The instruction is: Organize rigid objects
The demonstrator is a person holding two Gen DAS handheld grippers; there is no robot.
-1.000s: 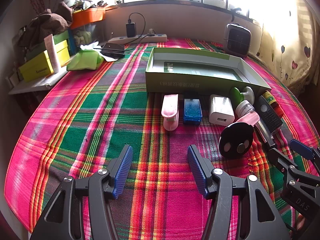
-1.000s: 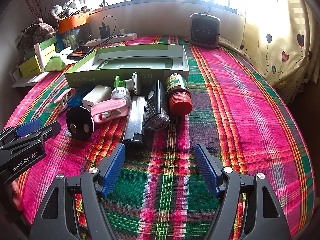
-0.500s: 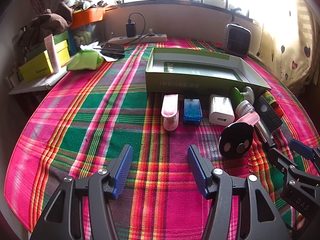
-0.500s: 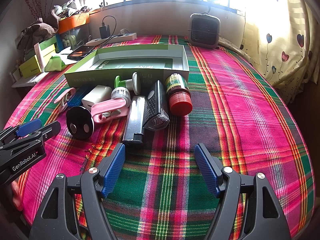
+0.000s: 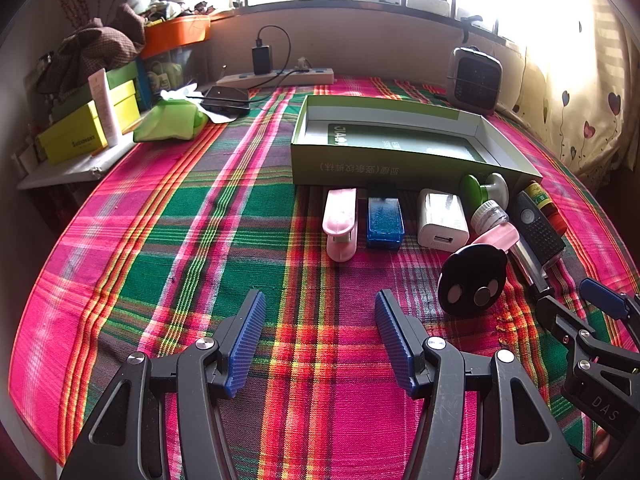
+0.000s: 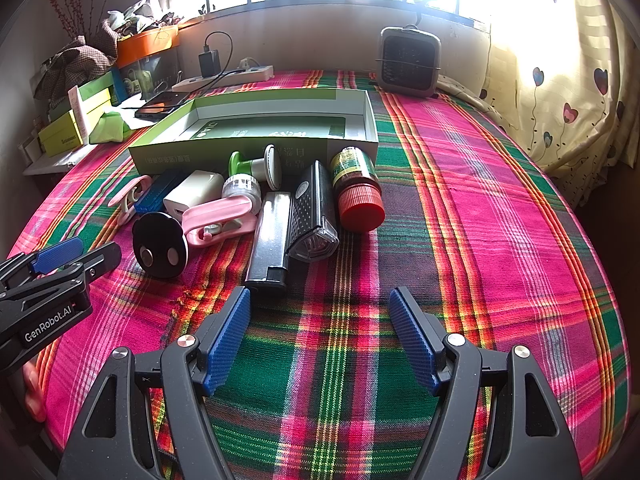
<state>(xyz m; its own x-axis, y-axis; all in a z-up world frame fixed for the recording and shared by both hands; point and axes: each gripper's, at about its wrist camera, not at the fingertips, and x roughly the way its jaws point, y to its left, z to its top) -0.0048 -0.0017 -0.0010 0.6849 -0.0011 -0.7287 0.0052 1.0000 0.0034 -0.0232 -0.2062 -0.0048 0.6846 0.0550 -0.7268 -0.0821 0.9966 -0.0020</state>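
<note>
My left gripper (image 5: 320, 336) and right gripper (image 6: 320, 334) both hover wide apart and empty above the plaid cloth (image 6: 480, 240). The objects, from pink clip (image 5: 340, 222) to red-capped bottle (image 6: 356, 188), lie in a row just before the green box (image 6: 256, 148), the lighter (image 6: 270, 240) nearest my right fingers.

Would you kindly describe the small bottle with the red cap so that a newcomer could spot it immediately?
Start at the shallow green cardboard box in the middle of the plaid tablecloth. A row of small items lies along its near wall; go to the end nearest the box's right corner. There the brown bottle with a green label lies on its side, its ribbed red cap pointing at the camera, the only red thing in the row.
</note>
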